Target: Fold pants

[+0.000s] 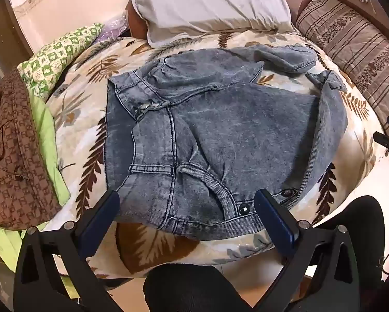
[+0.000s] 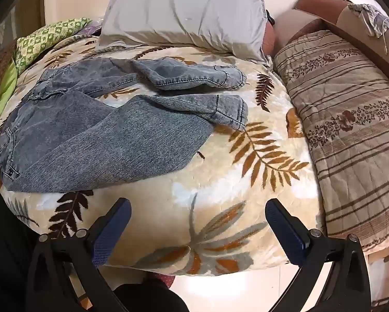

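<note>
A pair of grey-blue denim pants (image 1: 220, 130) lies crumpled on the leaf-print blanket (image 1: 90, 98), waistband towards the near edge and legs running to the far right. My left gripper (image 1: 186, 200) hovers open over the waistband, with its blue fingers (image 1: 103, 218) wide apart on either side and not pressing the cloth. In the right wrist view the pants (image 2: 90, 135) lie to the left, with both leg ends bunched near the middle. My right gripper (image 2: 198, 208) is open above bare blanket (image 2: 220, 182), right of the pants and holding nothing.
A grey pillow (image 1: 207, 5) lies at the head of the bed. A striped floral quilt (image 2: 350, 130) runs along the right. A green patterned cushion (image 1: 59, 54) and brown patterned cloth (image 1: 10, 169) sit on the left. A person's dark-clad legs (image 1: 194, 286) stand at the bed's near edge.
</note>
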The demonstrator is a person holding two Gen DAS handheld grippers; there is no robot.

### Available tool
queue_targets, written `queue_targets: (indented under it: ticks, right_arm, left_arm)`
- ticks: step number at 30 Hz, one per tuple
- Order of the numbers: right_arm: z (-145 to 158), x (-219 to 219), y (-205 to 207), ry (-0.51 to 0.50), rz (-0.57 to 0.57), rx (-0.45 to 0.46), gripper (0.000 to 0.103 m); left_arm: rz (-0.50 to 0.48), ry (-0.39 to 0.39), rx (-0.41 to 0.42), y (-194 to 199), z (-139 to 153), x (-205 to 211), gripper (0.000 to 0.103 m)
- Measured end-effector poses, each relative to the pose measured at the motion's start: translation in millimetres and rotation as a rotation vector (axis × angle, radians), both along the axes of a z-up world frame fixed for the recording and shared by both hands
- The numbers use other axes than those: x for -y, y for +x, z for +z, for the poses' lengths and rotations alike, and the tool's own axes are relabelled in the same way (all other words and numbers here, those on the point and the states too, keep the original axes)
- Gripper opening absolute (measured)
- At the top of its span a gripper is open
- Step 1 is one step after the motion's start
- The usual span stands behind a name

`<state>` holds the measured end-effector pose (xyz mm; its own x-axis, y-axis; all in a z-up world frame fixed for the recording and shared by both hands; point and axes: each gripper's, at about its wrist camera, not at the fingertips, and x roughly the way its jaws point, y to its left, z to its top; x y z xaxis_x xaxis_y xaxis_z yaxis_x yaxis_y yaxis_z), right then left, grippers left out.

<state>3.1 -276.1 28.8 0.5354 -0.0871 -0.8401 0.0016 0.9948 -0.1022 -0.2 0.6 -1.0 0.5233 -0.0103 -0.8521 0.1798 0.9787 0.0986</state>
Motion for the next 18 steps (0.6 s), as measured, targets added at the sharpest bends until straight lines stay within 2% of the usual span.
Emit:
queue_targets:
  ticks: [5,10,18]
  right_arm:
    - [0.3,0.0,-0.8,0.008,0.000,0.003,0.103]
    - [1.7,-2.3,1.2,0.011,0.003,0.004,0.103]
    - [4.8,-6.9,-0.3,0.019,0.017,0.026,0.103]
  left_arm:
    - [0.017,-0.039,0.021,-11.3,-3.0,-18.8,0.103]
    - [0.047,0.008,-0.021,1.6,-10.8,-9.0,0.103]
    - [0.067,0.009,-0.037,1.8,-15.0,-9.7,0.103]
